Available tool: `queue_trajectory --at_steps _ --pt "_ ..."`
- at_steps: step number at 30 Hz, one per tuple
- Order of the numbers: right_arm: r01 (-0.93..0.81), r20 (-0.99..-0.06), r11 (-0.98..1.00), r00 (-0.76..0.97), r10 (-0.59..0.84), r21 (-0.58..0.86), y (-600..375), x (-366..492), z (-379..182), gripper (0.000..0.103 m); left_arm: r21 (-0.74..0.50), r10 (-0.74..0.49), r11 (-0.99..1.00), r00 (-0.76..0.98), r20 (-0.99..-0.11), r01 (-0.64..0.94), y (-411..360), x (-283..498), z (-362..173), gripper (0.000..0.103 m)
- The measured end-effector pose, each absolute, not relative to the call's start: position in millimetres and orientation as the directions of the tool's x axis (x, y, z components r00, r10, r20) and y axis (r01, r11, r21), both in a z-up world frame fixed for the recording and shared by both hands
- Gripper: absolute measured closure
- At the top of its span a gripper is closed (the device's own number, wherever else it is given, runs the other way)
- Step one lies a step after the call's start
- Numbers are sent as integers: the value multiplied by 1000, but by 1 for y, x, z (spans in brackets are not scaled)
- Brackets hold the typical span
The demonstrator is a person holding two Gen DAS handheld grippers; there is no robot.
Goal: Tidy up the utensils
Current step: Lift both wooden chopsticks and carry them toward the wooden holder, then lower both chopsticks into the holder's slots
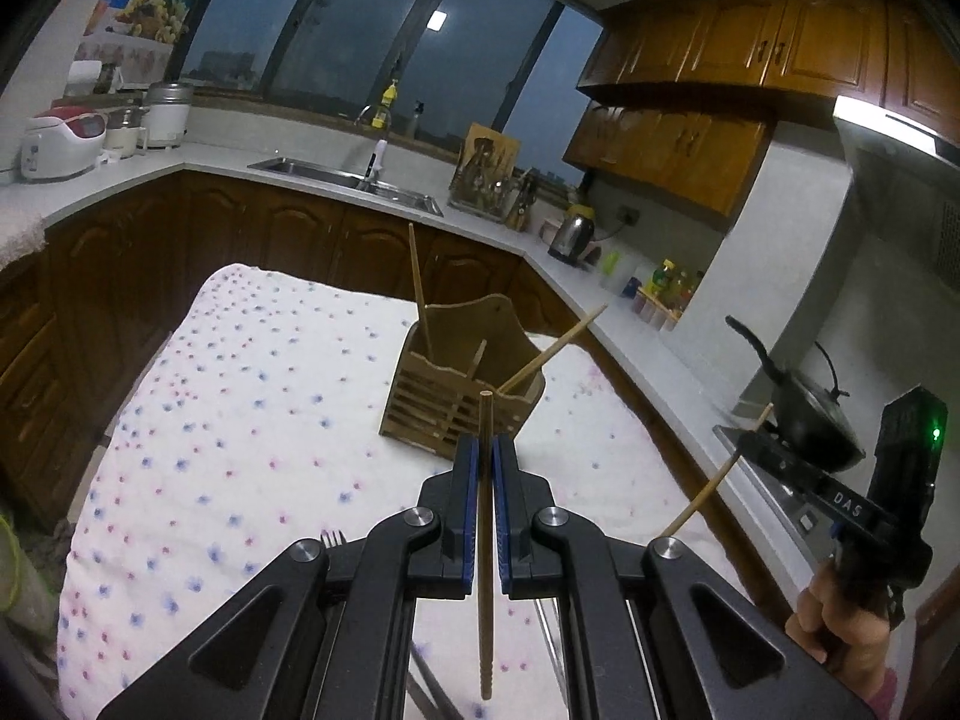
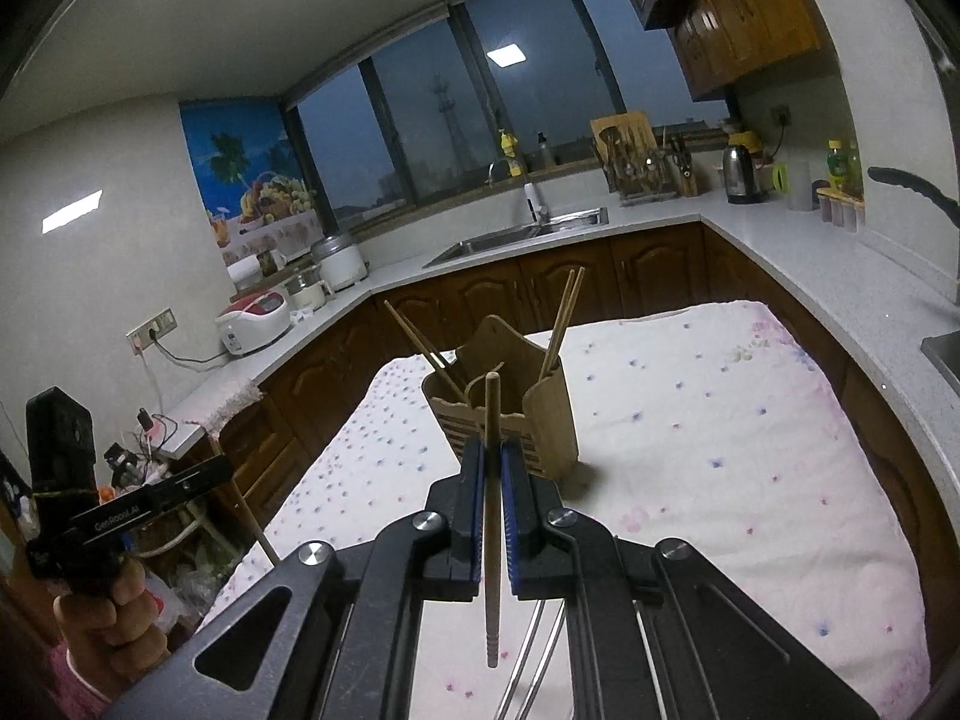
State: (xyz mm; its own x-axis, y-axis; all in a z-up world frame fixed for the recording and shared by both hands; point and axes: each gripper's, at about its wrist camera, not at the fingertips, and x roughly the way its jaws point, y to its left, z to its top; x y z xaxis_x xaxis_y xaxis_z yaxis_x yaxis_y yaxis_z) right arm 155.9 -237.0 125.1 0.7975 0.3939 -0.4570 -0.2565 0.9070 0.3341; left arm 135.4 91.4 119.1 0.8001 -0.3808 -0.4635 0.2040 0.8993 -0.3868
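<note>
my left gripper (image 1: pixel 485 450) pinches one wooden chopstick (image 1: pixel 485 546) between its blue pads, the stick running upright through the jaws with its ridged end hanging toward me. my right gripper (image 2: pixel 492 455) pinches a second chopstick (image 2: pixel 492 528) the same way, ridged end toward me. under the left gripper the tines of a fork (image 1: pixel 333 538) peek out on the cloth; under the right one, thin metal utensil handles (image 2: pixel 536 654) lie on the cloth.

both grippers hover above a white cloth (image 1: pixel 252 420) dotted with small blue and pink flowers. just past the fingertips stands a wooden slatted holder (image 1: pixel 456 372), upright on the cloth, split into compartments. chopsticks (image 2: pixel 564 318) already lean out of it, some to the left side, some to the right.

beyond the cloth, dark wood cabinets carry a pale counter (image 1: pixel 228 159) with a steel sink (image 1: pixel 345 180), a kettle (image 1: pixel 571 234) and a rice cooker (image 1: pixel 60 144). dark windows (image 1: pixel 360 42) fill the far wall.
</note>
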Motion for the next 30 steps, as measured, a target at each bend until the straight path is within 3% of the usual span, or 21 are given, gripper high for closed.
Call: queue_trajectory --at_steps 17,30 --pt "-272 -382 898 833 400 346 -234 207 150 97 -356 -331 914 861 -385 193 101 189 140 100" --pt "-278 -266 908 892 365 313 -232 270 191 97 -323 -267 929 933 -240 182 104 257 171 100"
